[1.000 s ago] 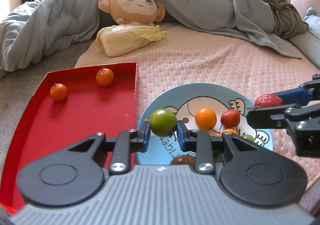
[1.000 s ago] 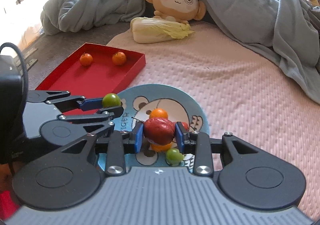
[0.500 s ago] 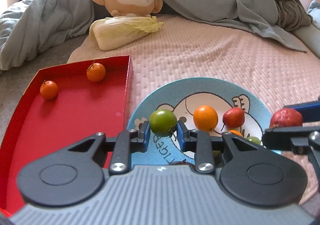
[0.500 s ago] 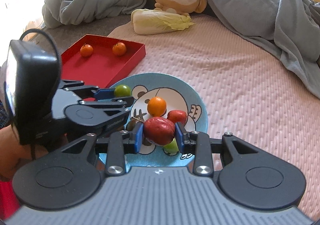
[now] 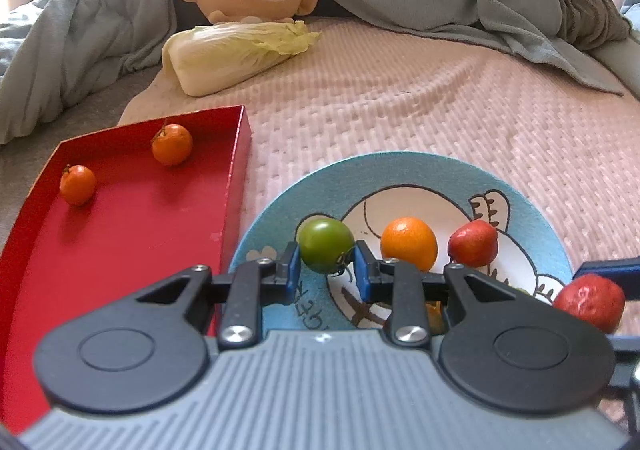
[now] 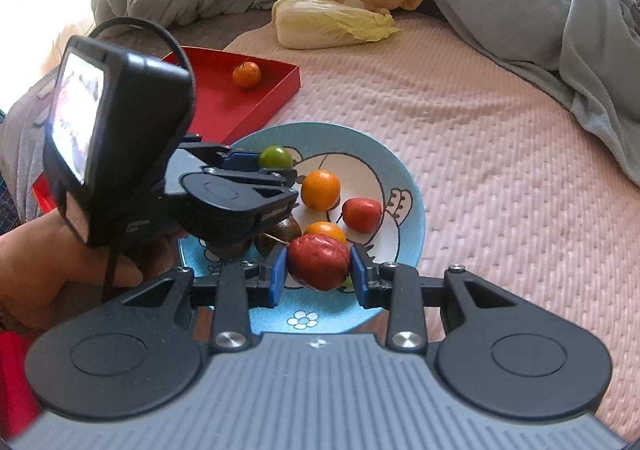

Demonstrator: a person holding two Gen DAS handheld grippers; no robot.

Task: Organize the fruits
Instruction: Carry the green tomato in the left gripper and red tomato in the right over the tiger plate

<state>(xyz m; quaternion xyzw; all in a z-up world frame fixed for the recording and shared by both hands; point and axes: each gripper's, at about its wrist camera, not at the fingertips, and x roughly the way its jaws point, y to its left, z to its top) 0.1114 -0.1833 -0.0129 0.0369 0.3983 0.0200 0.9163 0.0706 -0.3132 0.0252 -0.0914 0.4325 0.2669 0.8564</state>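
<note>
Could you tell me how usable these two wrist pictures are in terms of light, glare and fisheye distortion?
Left wrist view: soft daylight, fruit sharp, the green fruit in the left tongs clear; the red tray bows at the edge. Right wrist view: the top left corner is blown out white, the dark red fruit in the right tongs is sharp, and the plate looks stretched.

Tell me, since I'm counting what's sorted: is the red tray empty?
Not empty. Two small oranges lie in the red tray, apart, near its far end.
</note>
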